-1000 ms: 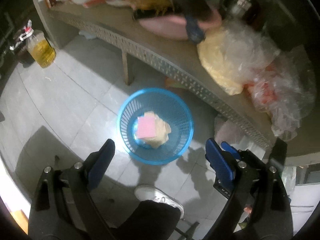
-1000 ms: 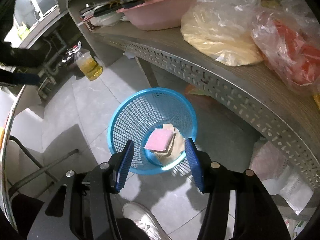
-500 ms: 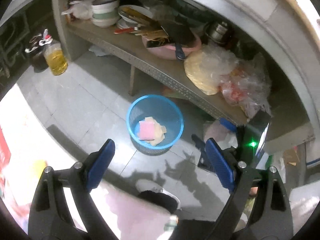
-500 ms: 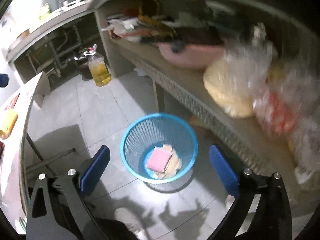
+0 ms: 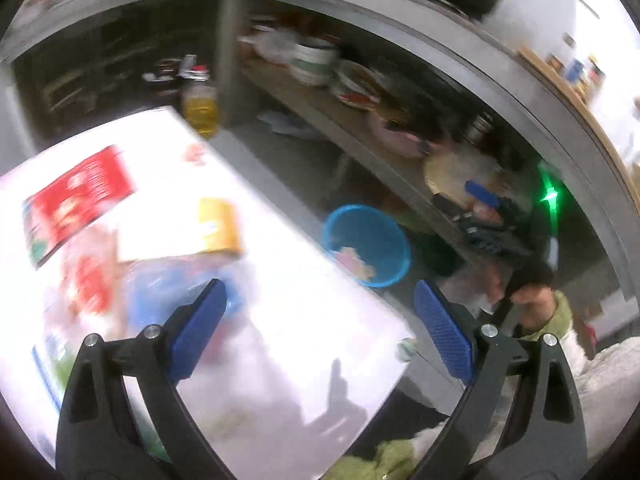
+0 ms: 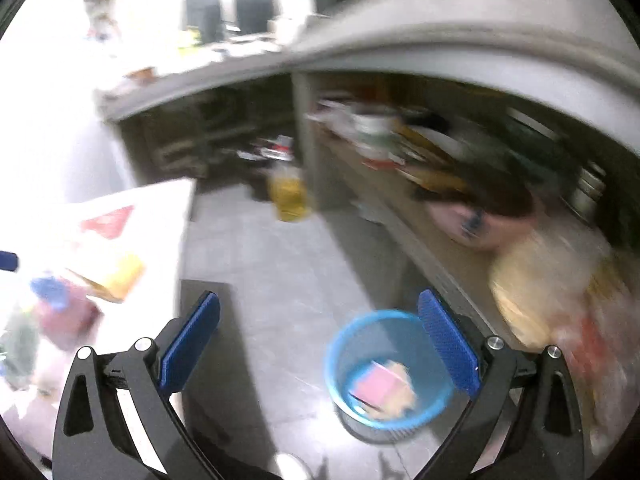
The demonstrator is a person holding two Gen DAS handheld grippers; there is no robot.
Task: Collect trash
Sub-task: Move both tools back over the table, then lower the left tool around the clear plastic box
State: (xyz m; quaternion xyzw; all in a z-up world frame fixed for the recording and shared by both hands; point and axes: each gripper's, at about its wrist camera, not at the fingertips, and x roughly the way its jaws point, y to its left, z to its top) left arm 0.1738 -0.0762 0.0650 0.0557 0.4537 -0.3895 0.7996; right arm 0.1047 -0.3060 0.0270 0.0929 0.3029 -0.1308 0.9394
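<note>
While both claws hang empty above the scene, the left gripper [image 5: 316,326] and the right gripper [image 6: 318,346] each stand with jaws spread wide and nothing between the blue pads; the right one's jaws have just been opening, with nothing between them. The blue basket [image 6: 390,368] sits on the tiled floor [image 6: 280,280] just beside the long shelf [image 5: 360,136], where litter can be dropped in from above; a pink piece and a pale crumpled piece [image 6: 382,390] already lie inside. More litter probably waits on the white table [image 5: 280,280]: a red packet [image 5: 76,200] and a yellow packet [image 5: 218,226] lie flat near its far side, well apart from the basket, though blur hides their details. The table's edge runs close to the basket, leaving only a narrow strip of floor between. A bottle of yellow liquid [image 6: 288,194] stands farther off by the shelf post. Open air above the table gives the left gripper free room to descend; the shelf lip bounds the basket's other side.
</note>
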